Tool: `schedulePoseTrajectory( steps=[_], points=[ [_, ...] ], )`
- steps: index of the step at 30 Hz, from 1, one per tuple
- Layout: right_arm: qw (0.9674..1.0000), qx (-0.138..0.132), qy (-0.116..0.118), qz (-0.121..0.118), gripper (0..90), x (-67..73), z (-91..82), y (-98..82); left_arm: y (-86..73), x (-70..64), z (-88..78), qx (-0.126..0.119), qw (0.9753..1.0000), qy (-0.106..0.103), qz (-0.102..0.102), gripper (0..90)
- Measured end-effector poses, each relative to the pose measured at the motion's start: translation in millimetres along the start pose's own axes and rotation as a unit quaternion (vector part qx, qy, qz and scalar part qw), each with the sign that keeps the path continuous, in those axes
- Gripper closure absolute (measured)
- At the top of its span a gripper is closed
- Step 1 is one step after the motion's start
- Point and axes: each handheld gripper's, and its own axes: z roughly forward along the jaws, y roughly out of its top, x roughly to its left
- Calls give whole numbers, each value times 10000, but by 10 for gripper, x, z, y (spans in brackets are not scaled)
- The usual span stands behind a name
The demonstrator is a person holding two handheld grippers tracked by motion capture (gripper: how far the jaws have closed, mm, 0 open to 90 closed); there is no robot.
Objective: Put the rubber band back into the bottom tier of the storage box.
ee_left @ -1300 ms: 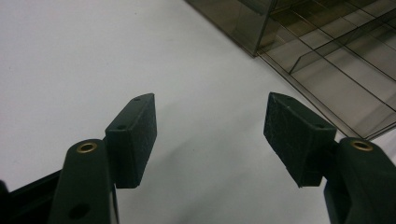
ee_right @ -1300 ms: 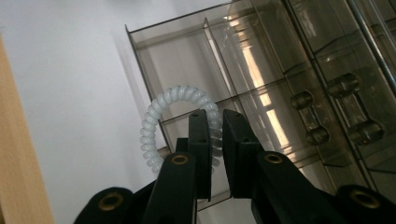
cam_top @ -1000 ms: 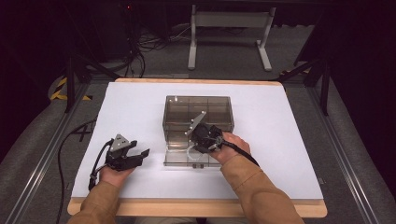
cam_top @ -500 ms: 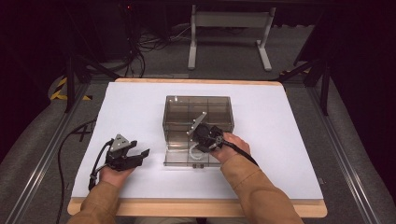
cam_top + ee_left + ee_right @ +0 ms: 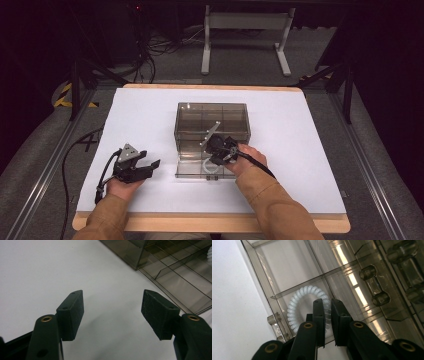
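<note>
1. My right claw [image 5: 326,315] hangs over the smoky clear plastic compartment box [image 5: 212,125], jaws nearly together, gripping nothing I can confirm.
2. The white coiled hair tie [image 5: 305,305] lies in a compartment of the opened lid (probably just placed there).
3. My left claw [image 5: 134,165] rests spread open and empty, parked aside.
4. The white surface [image 5: 300,140] sits in a dark room with cables behind.

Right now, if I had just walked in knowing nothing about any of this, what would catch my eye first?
Probably the smoky see-through box with its compartments, mid-table on the white sheet. A white spiral hair tie lies in a compartment at its open front, with the right gripper poised over it, jaws nearly together. Off to the left, the left gripper rests apart, jaws wide open.
</note>
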Motion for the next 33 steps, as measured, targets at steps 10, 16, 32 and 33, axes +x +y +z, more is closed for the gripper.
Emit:
schedulePoseTrajectory(
  steps=[10,16,32,33],
  points=[
    [9999,102,50,68,824,-13,55,-13,1,1,-2,13,10000,-1,-1,354],
    [9998,127,64,99,823,-23,81,-26,0,0,-1,0,10000,6,-2,354],
    [9998,141,131,33,756,-4,139,-47,0,1,-1,4,10000,-5,4,354],
    [9998,141,131,33,756,-4,139,-47,0,1,-1,3,10000,-4,5,354]
  ],
)
